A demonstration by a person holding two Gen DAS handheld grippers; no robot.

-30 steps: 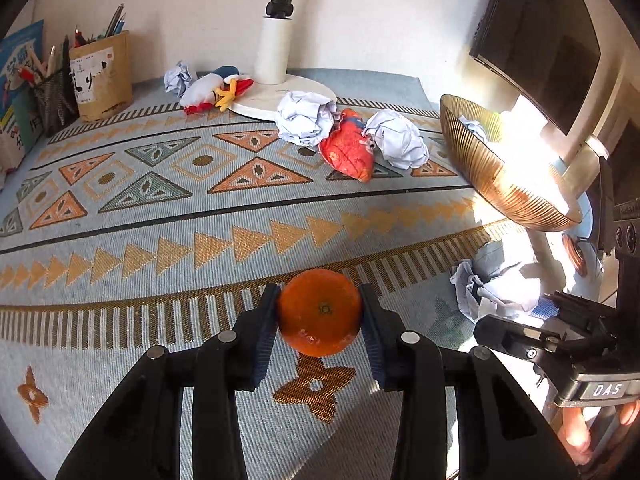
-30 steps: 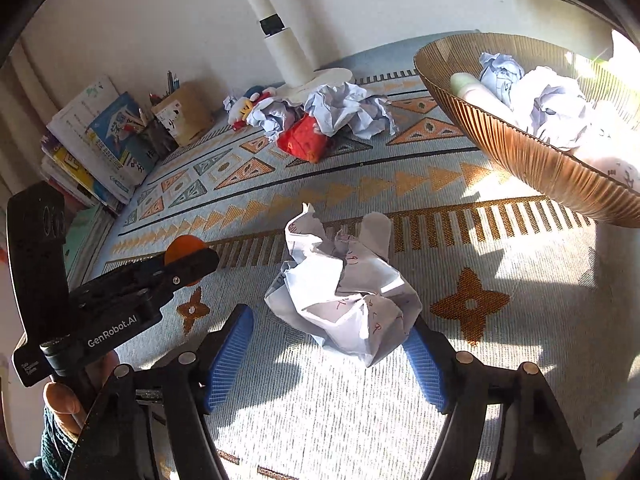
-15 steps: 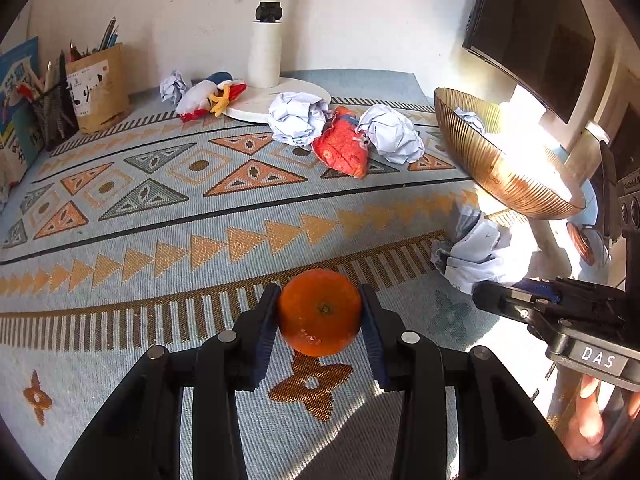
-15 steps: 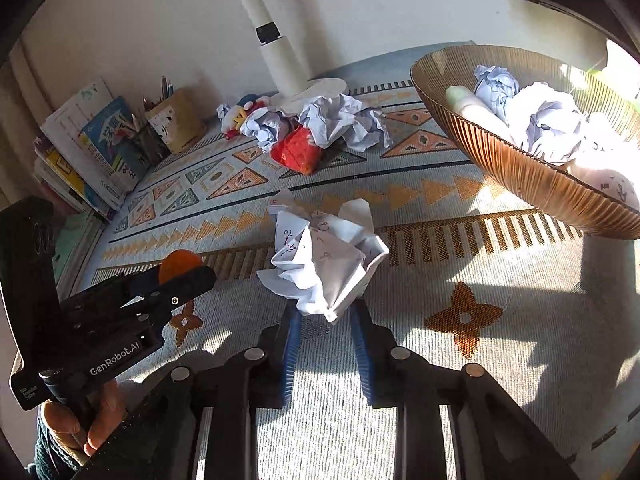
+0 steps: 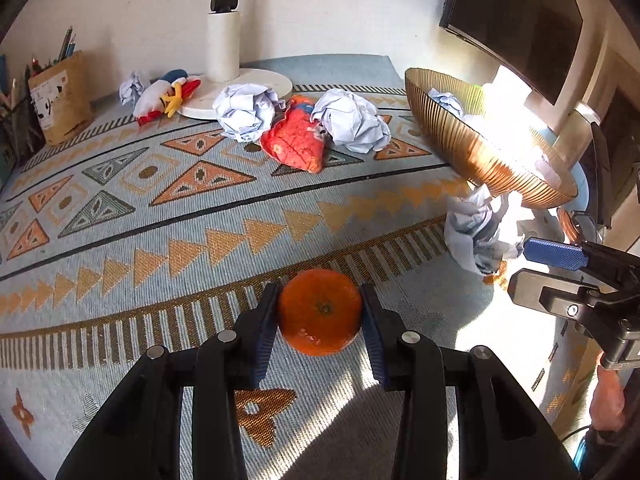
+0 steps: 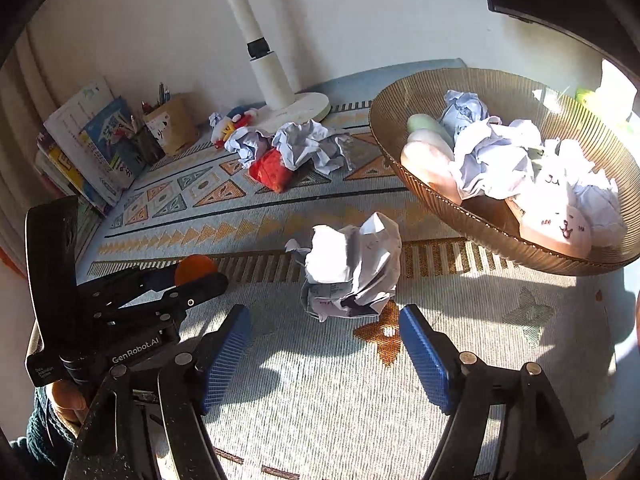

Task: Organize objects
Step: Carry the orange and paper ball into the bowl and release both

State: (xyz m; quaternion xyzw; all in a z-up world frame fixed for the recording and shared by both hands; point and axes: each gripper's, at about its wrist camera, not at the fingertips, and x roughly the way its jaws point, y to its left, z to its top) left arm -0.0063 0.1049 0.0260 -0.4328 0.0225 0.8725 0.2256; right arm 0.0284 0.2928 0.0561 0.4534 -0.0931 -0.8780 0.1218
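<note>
Sun glare washes out the far side of the gold ribbed bowl in the left wrist view, so its contents there are mostly unreadable, only one paper wad shows at the rim. The dark screen on the wall is cut off by the frame edge. The person is barely seen: fingertips and a dark sleeve at the lower corners.

From the right wrist view the bowl is clearer: several crumpled paper wads, two pale rounded soft items, one with a drawn-on face, and a pale green rounded thing at the near wall. What the green thing is I cannot tell.

Cardboard pen holder at the back left holds pencils; books lean beside it.

Left gripper is closed tight on the orange, pads pressing both sides, held above the patterned rug.

Right gripper jaws are opening, wide apart. The crumpled paper ball sits just ahead of the blue pads, not pinched, near the bowl's wall.

More paper wads, a red pouch and a plush toy lie by the white lamp base.
</note>
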